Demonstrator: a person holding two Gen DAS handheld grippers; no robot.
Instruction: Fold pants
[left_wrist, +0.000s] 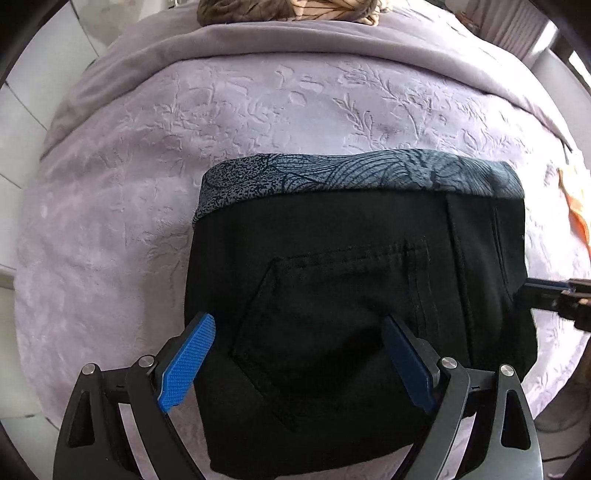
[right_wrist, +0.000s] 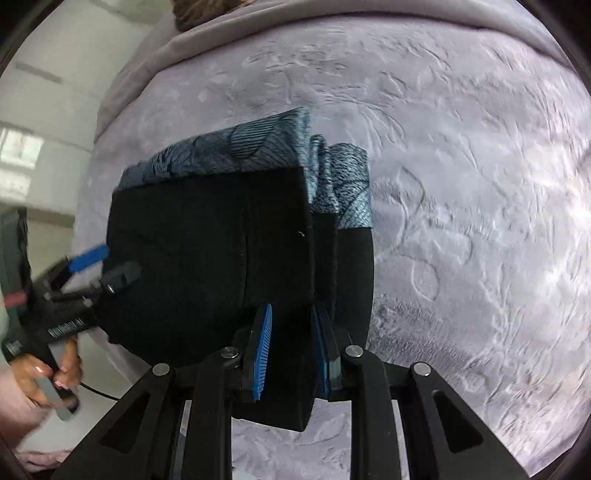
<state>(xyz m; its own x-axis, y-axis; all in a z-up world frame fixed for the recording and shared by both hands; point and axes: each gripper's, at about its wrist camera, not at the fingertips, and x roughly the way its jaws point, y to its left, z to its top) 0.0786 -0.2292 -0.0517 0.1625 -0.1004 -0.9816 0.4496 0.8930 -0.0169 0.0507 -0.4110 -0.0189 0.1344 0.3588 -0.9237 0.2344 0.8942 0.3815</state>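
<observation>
The black denim pants (left_wrist: 354, 295) with a blue-grey printed lining turned out along the far edge lie folded into a thick, roughly square packet on the lilac embossed plush bedspread (left_wrist: 147, 184), back pocket (left_wrist: 332, 314) facing up. The left gripper (left_wrist: 299, 354) hovers at the packet's near-left part with its blue-padded fingers spread wide and nothing between them; one pad sits just off the left edge, the other over the pocket. The right gripper (right_wrist: 291, 354) comes in from the packet's right side and is clamped on the stacked layers there, its pads pressed against the black cloth; in the right wrist view that edge looks raised off the bedspread. So the right hand is the one bound to the garment, and the packet stretches leftward from it toward the free left gripper. The fold appears close to finished; any last move would likely be a setting-down or a smoothing. Bare bedspread lies open beyond the far edge and to the left, while an orange cloth (left_wrist: 576, 218) sits near the right, and a brown patterned heap (left_wrist: 295, 11) rests well apart at the far end
</observation>
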